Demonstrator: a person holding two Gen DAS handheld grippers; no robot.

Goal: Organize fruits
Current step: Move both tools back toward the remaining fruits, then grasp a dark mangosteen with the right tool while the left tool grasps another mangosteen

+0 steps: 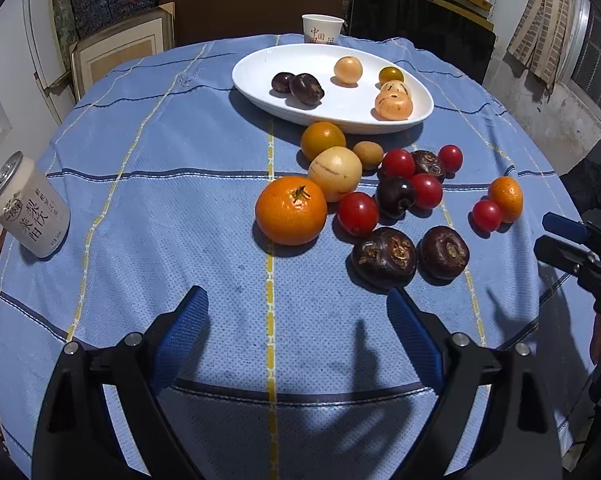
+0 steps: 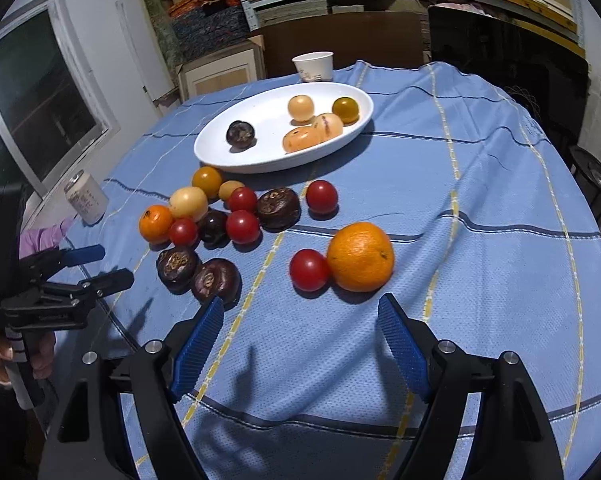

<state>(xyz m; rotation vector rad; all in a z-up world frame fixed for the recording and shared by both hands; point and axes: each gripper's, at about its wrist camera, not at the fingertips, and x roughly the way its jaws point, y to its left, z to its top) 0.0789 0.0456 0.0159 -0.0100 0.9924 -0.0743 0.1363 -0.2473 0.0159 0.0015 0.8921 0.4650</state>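
Note:
A white oval plate at the far side of the blue cloth holds several small fruits. Loose on the cloth lie a big orange, red cherry tomatoes, pale yellow fruits and two dark brown chestnut-like fruits. My left gripper hangs open just short of them, with nothing between its blue pads. My right gripper is open and empty too, its tips just short of another orange and a tomato. Each gripper shows at the edge of the other's view.
A pale drink can stands near the table's left edge. A paper cup sits behind the plate. The round table's rim runs just below both grippers. Shelves, boxes and a dark chair back stand beyond.

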